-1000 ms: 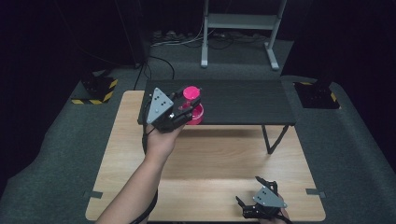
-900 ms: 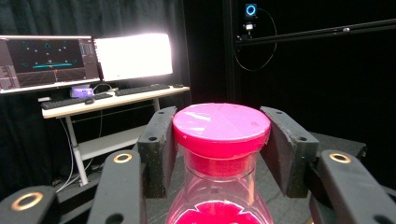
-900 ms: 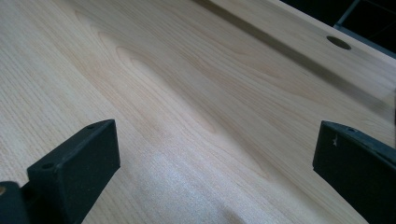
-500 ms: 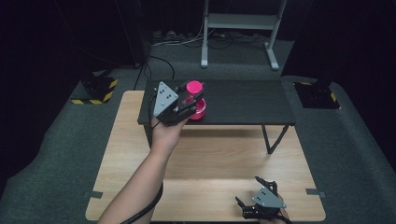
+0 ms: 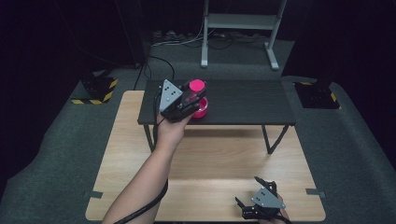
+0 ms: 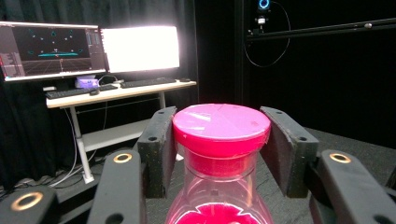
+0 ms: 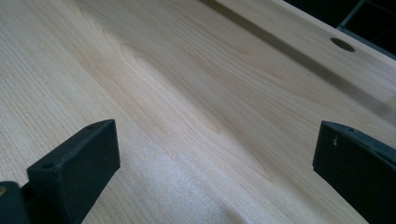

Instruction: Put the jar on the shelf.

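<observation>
Now we hold the pink-capped bottle [image 6: 219, 154] over the black bench [image 5: 243, 100], just above the pink bowl [image 5: 201, 111], so next, we judge, comes a careful lowering or tipping. Our left gripper [image 6: 219, 140] clamps the bottle's cap; our right gripper [image 7: 210, 177] rests wide open and empty on the wooden table [image 5: 210, 163].

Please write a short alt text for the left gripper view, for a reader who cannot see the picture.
The left claw is shut on the neck of a clear bottle with a pink cap, one black jaw on each side. Behind it, a desk carries two monitors and keyboards in a dark room.
</observation>
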`<state>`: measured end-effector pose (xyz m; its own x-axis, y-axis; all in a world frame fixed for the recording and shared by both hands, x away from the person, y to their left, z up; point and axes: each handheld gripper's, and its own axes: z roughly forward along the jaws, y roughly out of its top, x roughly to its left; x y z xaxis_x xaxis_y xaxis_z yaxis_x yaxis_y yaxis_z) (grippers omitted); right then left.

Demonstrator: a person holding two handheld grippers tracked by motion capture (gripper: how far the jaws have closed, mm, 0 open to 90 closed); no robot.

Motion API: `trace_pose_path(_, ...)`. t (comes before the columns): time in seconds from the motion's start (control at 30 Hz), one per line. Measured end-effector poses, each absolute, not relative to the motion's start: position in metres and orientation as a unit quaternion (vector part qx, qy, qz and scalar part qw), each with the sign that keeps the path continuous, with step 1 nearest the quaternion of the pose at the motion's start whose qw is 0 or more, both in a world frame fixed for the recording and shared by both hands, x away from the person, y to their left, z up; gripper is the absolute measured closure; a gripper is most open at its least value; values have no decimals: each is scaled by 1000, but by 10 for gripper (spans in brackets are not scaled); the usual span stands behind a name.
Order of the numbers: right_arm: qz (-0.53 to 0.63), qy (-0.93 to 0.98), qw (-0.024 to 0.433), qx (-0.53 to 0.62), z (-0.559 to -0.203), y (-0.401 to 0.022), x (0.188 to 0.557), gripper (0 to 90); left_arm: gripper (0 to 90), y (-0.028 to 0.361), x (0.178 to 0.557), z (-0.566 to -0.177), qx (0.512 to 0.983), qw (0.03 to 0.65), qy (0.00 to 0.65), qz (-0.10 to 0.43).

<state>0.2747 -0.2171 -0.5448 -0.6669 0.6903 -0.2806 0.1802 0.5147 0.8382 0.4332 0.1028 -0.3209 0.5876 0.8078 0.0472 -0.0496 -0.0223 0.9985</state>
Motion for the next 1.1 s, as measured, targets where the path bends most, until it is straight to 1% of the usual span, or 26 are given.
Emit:
trace_pose_path(0.37, 417, 812, 309, 267, -545, -218, 275, 3, 471, 105, 439, -318, 635, 629, 310, 325)
trace_pose_path(0.5, 418, 811, 310, 269, -545, -218, 274, 4, 386, 103, 439, -315, 640, 626, 307, 322)
trace_pose_path(0.57, 417, 811, 310, 269, -545, -218, 274, 4, 326, 102, 438, -313, 641, 623, 309, 325)
trace_pose_path(0.6, 417, 811, 310, 269, -545, -218, 274, 4, 287, 101, 438, -313, 643, 619, 313, 325)
trace_pose_path(0.63, 417, 811, 310, 269, -545, -218, 274, 4, 227, 101, 438, -313, 643, 619, 313, 325)
trace_pose_path(0.8, 418, 811, 308, 268, -545, -218, 275, 4, 63, 96, 437, -312, 659, 598, 315, 329)
trace_pose_path(0.83, 419, 811, 307, 268, -545, -218, 275, 3, 23, 97, 437, -312, 660, 602, 314, 324)
trace_pose_path(0.87, 420, 811, 306, 268, -544, -219, 275, 4, 4, 97, 437, -311, 659, 603, 316, 320)
trace_pose_path(1.1, 417, 813, 308, 266, -545, -218, 274, 4, 4, 102, 433, -312, 662, 600, 319, 317)
